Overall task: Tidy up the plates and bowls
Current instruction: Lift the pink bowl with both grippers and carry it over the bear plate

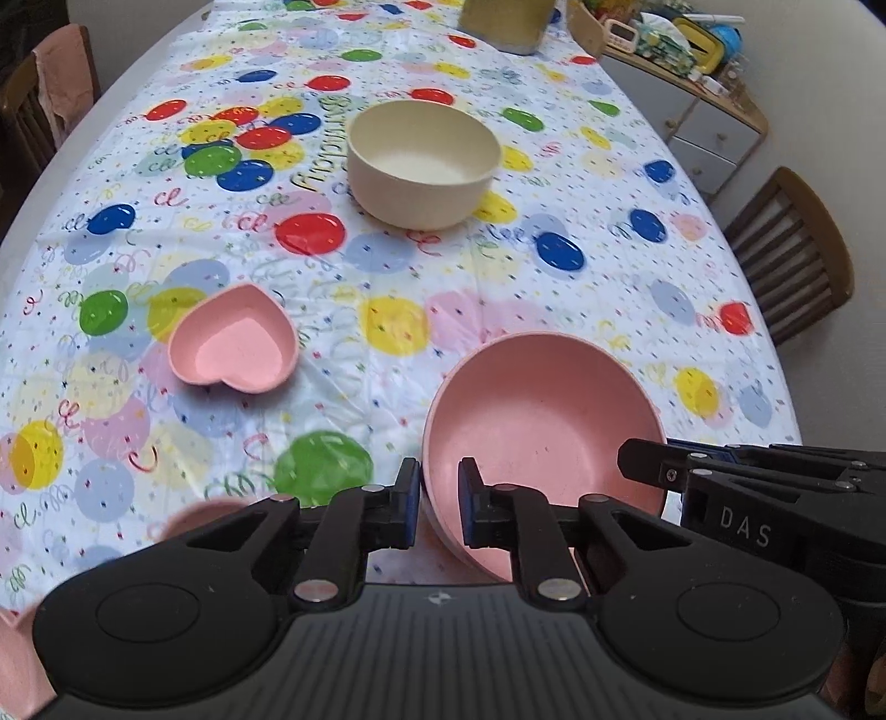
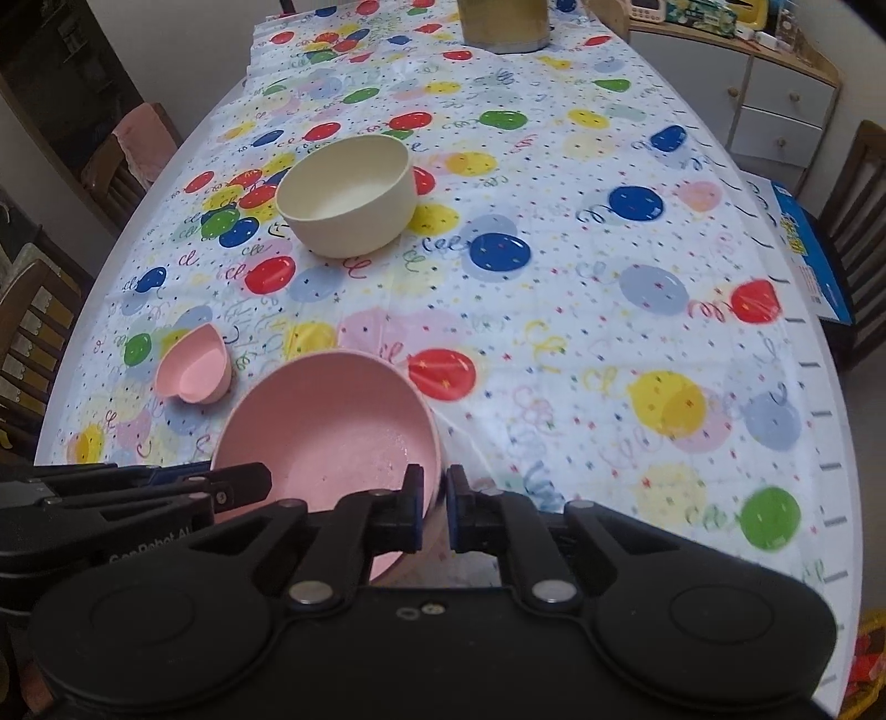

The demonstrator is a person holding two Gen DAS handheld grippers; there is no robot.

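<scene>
A large pink bowl [image 1: 542, 421] is near the table's front edge, held at its rim from two sides. My left gripper [image 1: 439, 498] is shut on the bowl's left rim, one finger inside and one outside. My right gripper [image 2: 433, 507] is shut on the right rim of the same pink bowl [image 2: 326, 426]. Farther out on the cloth, a small pink heart-shaped dish [image 1: 235, 346] sits to the left. A cream round bowl [image 1: 423, 166] stands upright at mid-table. Both show in the right wrist view too: heart dish [image 2: 194, 371], cream bowl [image 2: 346, 196].
The table [image 2: 609, 343] wears a balloon-print cloth. A tan container [image 2: 504, 25] stands at the far end. Wooden chairs [image 1: 797, 249] flank both sides, one holding a blue box [image 2: 808, 249]. A drawer cabinet [image 2: 781, 105] is at the back right. Something pink [image 1: 16, 664] shows at the lower left edge.
</scene>
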